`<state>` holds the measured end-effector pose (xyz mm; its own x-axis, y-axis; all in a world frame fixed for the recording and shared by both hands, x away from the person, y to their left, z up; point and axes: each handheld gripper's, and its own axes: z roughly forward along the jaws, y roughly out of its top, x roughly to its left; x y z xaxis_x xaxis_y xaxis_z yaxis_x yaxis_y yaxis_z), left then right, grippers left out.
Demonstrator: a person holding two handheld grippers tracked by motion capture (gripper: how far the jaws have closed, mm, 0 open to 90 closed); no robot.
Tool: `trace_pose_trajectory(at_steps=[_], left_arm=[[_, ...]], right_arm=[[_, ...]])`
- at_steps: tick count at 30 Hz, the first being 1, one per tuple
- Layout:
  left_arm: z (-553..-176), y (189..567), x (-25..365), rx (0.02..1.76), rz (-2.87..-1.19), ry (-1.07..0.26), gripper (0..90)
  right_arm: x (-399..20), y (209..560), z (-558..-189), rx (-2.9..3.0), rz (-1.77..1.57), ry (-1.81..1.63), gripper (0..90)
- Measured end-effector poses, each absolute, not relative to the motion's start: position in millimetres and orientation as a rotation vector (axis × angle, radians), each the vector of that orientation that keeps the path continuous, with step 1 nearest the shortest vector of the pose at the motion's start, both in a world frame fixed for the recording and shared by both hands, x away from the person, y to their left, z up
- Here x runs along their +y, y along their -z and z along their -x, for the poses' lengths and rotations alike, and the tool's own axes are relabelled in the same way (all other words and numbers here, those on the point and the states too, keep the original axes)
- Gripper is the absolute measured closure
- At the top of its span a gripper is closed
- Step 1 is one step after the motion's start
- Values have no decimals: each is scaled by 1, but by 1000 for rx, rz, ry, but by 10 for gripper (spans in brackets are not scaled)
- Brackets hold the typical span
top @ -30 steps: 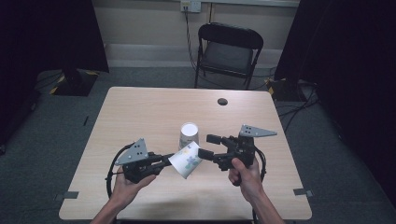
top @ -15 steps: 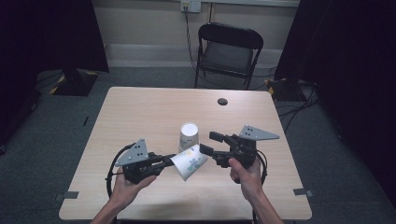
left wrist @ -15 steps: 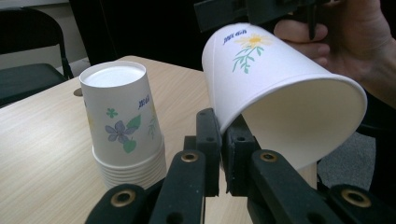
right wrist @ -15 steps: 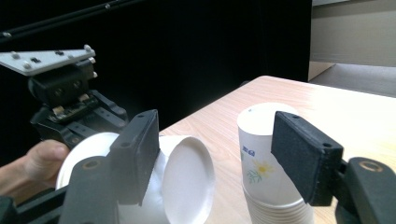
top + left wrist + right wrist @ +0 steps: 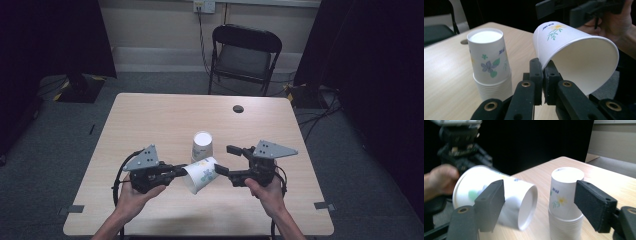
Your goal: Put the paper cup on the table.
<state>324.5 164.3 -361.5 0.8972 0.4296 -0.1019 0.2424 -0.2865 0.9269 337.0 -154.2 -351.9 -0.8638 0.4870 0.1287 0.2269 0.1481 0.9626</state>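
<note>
A paper cup (image 5: 201, 175) with a flower print lies on its side in the air between the two grippers. My left gripper (image 5: 182, 171) is shut on its rim, and in the left gripper view the jaws (image 5: 543, 72) pinch the rim of the cup (image 5: 574, 50). An upside-down stack of cups (image 5: 202, 145) stands on the table (image 5: 150, 120) just behind. My right gripper (image 5: 226, 160) is open, and its jaws have just been opening. In the right gripper view the cup's base (image 5: 526, 207) lies between the spread jaws, unpressed.
A small dark round thing (image 5: 238, 108) lies near the table's far edge. A black folding chair (image 5: 243, 55) stands beyond the table. Cables trail from both grippers toward the near edge. Bare tabletop lies to the left and right of the hands.
The right gripper's jaws stand slightly wider apart than half a second ago. Both hands and the tilted cup have kept their places.
</note>
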Motion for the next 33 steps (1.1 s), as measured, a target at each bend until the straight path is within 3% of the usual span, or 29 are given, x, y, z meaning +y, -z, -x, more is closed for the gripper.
trace_pose_trajectory(at_steps=[14,33], left_arm=[[-334,355,165,576,-1987,-102,875],[-345,345,151,623,-2112,-6,874]], right_arm=[[-149,362,-321,2296,-505,-1635,151],[-121,371,-312,2344,-239,-1361,154]])
